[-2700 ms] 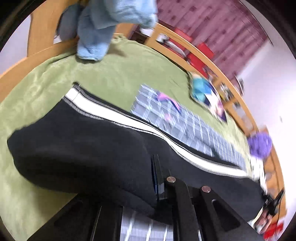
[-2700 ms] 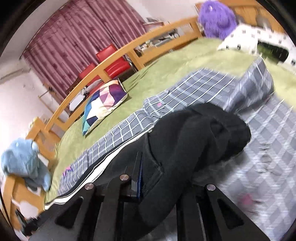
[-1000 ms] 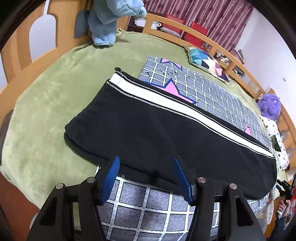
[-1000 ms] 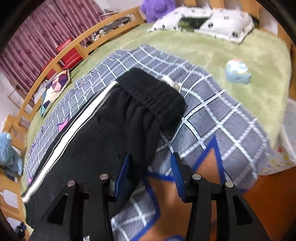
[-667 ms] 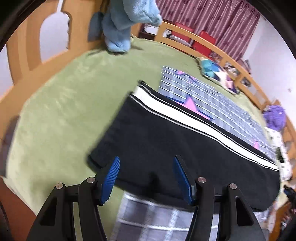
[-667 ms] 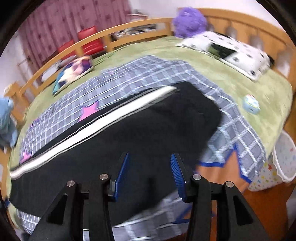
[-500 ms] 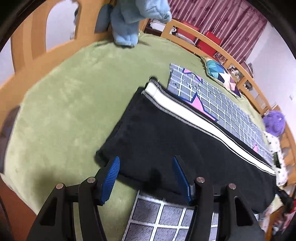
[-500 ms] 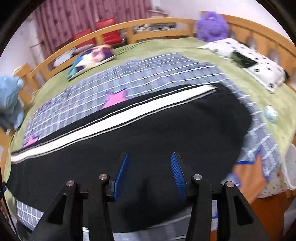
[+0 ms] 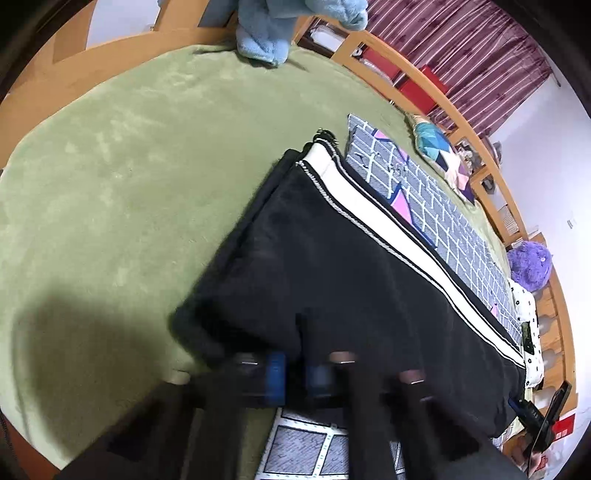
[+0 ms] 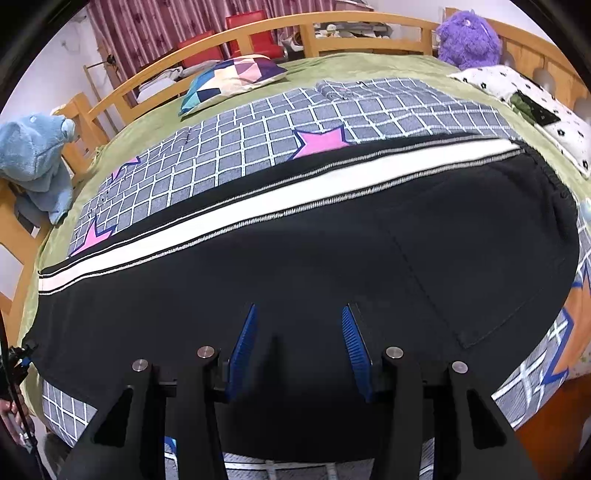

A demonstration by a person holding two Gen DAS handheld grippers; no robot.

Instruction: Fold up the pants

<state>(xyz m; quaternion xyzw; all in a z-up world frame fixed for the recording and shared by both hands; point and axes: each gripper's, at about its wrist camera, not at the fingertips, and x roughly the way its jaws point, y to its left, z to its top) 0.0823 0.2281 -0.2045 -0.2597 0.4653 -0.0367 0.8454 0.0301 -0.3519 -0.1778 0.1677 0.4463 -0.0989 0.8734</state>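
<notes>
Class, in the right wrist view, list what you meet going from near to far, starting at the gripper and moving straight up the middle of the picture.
right gripper → black pants → white side stripe → checked blanket → patterned cushion → wooden bed rail

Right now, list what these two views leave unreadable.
- Left wrist view: left gripper is motion-blurred; its pads look closed at the pants hem, but the pinch itself is smeared.
- Right wrist view: the pants' near edge is hidden behind the open right gripper.
- Both views: the pants' underside is hidden.
</notes>
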